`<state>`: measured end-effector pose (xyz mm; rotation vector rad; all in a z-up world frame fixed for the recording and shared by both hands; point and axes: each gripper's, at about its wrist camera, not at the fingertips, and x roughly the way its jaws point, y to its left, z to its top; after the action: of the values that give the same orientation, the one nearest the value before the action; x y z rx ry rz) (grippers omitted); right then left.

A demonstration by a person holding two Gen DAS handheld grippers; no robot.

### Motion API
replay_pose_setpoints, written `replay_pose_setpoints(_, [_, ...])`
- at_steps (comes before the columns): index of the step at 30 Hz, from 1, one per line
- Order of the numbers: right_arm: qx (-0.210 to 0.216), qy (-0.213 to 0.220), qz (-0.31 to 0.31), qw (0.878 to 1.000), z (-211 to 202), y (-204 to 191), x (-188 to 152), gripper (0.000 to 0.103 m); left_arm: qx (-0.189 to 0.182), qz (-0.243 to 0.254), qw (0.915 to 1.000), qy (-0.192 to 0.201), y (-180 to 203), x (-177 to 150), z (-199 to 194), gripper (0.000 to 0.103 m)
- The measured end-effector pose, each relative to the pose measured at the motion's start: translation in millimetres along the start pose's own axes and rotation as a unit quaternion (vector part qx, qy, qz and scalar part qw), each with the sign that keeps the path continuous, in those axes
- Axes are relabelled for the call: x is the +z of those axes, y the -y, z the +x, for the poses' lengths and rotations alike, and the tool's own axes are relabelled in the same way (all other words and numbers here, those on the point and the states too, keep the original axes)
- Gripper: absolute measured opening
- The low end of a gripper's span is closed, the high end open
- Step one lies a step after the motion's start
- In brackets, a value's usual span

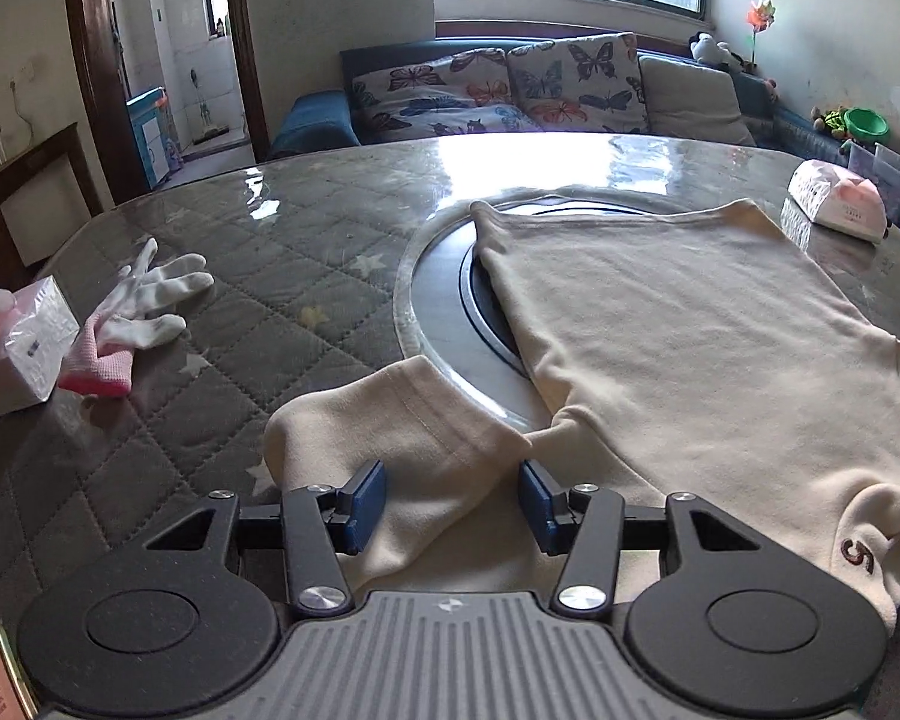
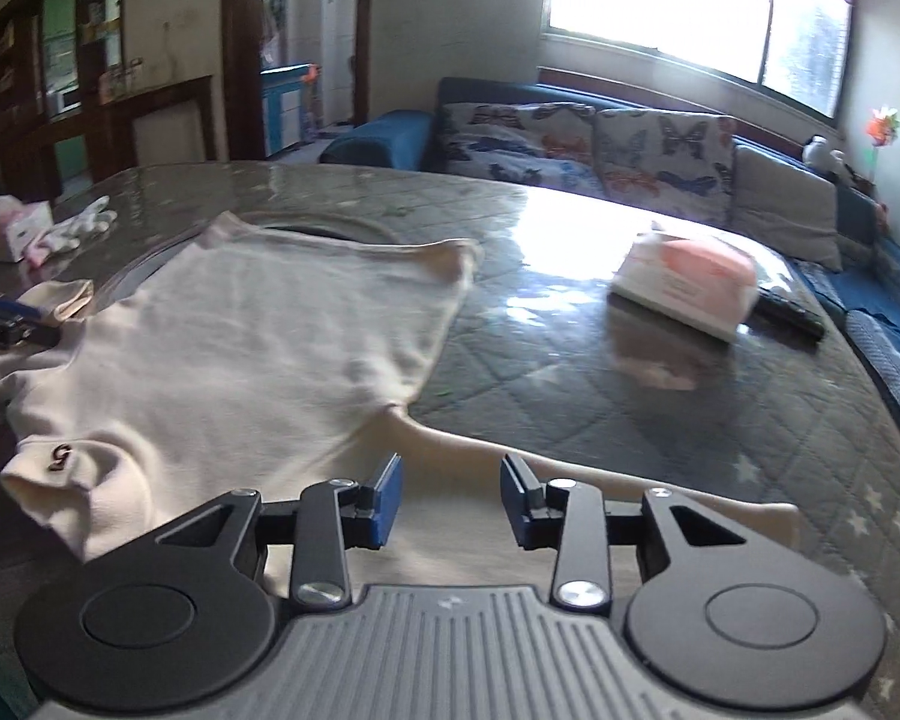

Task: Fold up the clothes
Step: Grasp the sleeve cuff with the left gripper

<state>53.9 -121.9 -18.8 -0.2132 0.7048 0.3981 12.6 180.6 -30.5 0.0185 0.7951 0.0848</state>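
Cream cotton shirt (image 1: 690, 324) lay limp on the bench (image 1: 270, 252); we hovered both grippers' fingers (image 1: 369, 504) half-open, empty, over its sleeves (image 1: 402, 420), the best grab points.

matt cream cloth shirt (image 1: 690, 330), glossy quilted table cover (image 1: 258, 276), blue tool pads (image 1: 366, 504)

bare quilted table (image 1: 282, 276) left of the shirt (image 1: 690, 324); gloves (image 1: 144, 306), tissue box (image 1: 18, 348) crowd its edge
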Motion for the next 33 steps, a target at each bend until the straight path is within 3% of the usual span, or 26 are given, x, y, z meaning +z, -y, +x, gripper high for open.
replay_pose_setpoints(1, [0.007, -0.002, -0.007, 1.000, 1.9, -6.4, 0.9, 0.040, -0.001, 0.001, 1.0000, 0.004, 0.9, 0.1, 0.5, 0.046])
replay_pose_setpoints(3, [0.018, -0.005, -0.022, 1.000, 5.7, -17.9, 2.1, 0.041, -0.008, 0.001, 0.9999, 0.011, 0.2, 0.0, -1.1, 0.024])
replay_pose_setpoints(6, [0.038, -0.012, -0.045, 0.998, 13.1, -37.0, 5.0, 0.041, -0.019, -0.021, 0.9993, 0.023, -10.0, 0.4, -7.3, 0.010])
replay_pose_setpoints(11, [0.065, -0.020, -0.077, 0.995, 23.2, -60.1, 8.6, 0.042, -0.002, -0.078, 0.9953, 0.057, -44.5, 2.4, -29.4, 0.007])
replay_pose_setpoints(15, [0.078, -0.024, -0.090, 0.993, 28.3, -72.6, 10.0, 0.042, 0.037, -0.120, 0.9879, 0.091, -79.2, 2.8, -53.0, 0.007])
replay_pose_setpoints(19, [0.091, -0.027, -0.102, 0.990, 30.3, -83.0, 10.1, 0.043, 0.078, -0.159, 0.9792, 0.099, -112.4, -7.5, -65.6, 0.007])
replay_pose_setpoints(22, [0.097, -0.033, -0.110, 0.989, 32.3, -88.2, 8.0, 0.043, 0.099, -0.177, 0.9756, 0.083, -128.9, -19.2, -64.8, 0.007])
replay_pose_setpoints(30, [0.096, -0.033, -0.122, 0.987, 29.4, -91.8, 8.8, 0.045, 0.132, -0.169, 0.9764, 0.028, -130.9, -40.0, -49.0, 0.007])
replay_pose_setpoints(33, [0.098, -0.027, -0.122, 0.987, 27.1, -93.3, 11.5, 0.045, 0.137, -0.170, 0.9757, 0.019, -130.3, -40.6, -44.4, 0.014])
